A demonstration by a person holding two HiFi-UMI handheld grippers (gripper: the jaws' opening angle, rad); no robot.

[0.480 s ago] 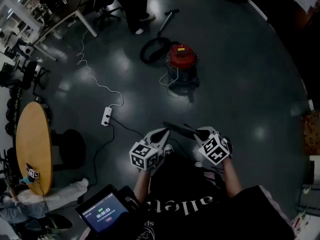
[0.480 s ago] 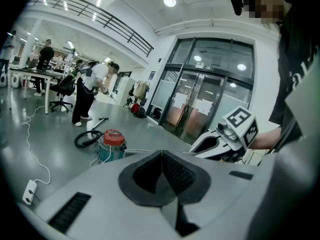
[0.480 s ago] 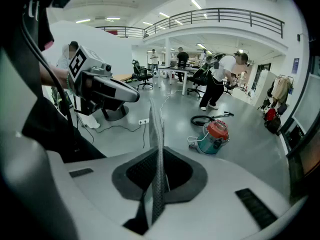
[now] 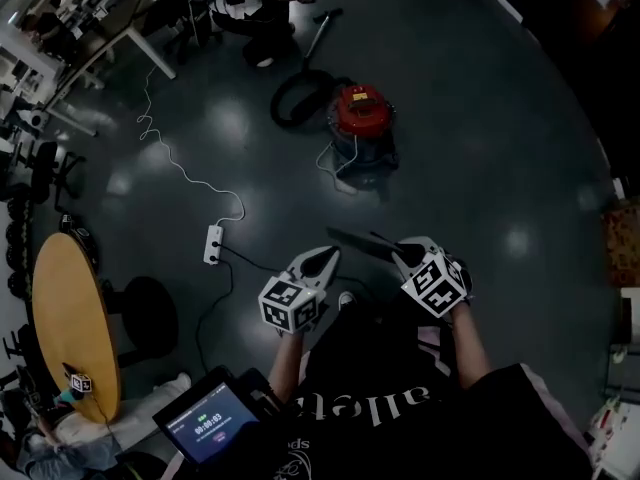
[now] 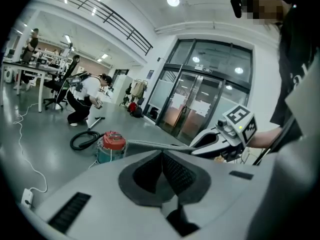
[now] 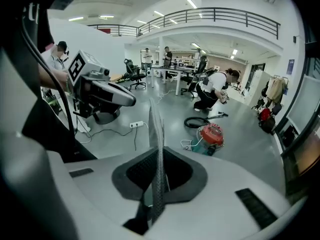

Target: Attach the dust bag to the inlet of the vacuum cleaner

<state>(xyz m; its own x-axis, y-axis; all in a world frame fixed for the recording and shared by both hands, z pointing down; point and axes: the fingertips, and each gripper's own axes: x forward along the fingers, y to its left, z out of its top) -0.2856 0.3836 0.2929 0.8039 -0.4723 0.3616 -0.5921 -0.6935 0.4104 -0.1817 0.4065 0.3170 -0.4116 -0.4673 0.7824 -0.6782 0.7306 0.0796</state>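
Thin, seemingly grey dust bag (image 4: 355,242) is well apart from vacuum cleaner (image 4: 362,118).

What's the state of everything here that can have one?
Left gripper: shut, empty.
Right gripper: shut on dust bag.
Dust bag: held, not on vacuum.
Vacuum: upright, red top on.
Hose: coiled beside vacuum.
Tablet: screen lit.

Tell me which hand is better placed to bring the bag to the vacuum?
Right. The right tool is clamped on the dust bag; the left tool is shut on nothing. The vacuum cleaner stands ahead on the floor, away from both.
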